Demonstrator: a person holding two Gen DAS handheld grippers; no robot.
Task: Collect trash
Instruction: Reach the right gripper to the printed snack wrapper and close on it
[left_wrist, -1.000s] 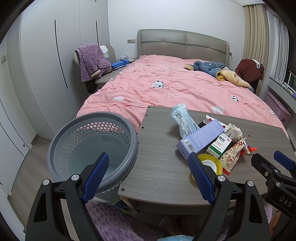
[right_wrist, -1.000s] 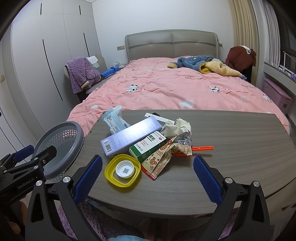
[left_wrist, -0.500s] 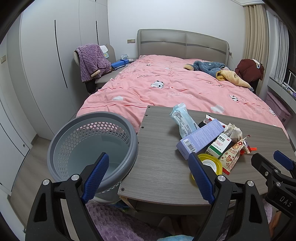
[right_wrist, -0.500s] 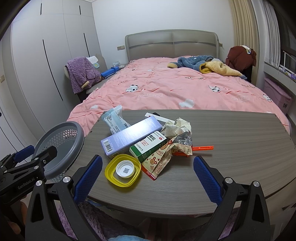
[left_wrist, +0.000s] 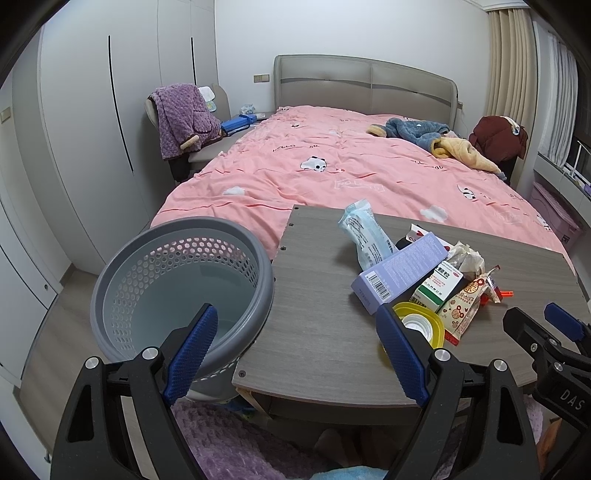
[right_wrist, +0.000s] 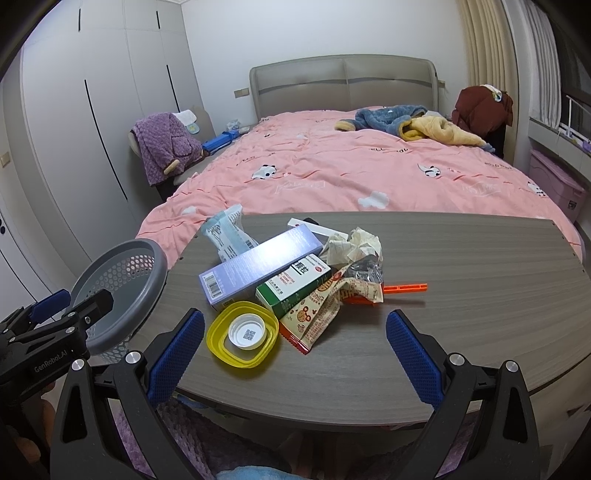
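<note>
Nothing is being carried yet: the left claw (left_wrist: 295, 347) and right claw (right_wrist: 295, 347) are both hanging wide open and empty at the near edge of the tabletop (right_wrist: 461, 266). The trash pile (right_wrist: 295, 277) is lying left of centre, with the yellow lid (right_wrist: 242, 334) nearest. The grey basket (left_wrist: 181, 291) is standing just left of the tabletop, seemingly empty. Next, likely, a claw needs lowering onto one item. A pink bed (right_wrist: 351, 177) is filling the far room.
</note>
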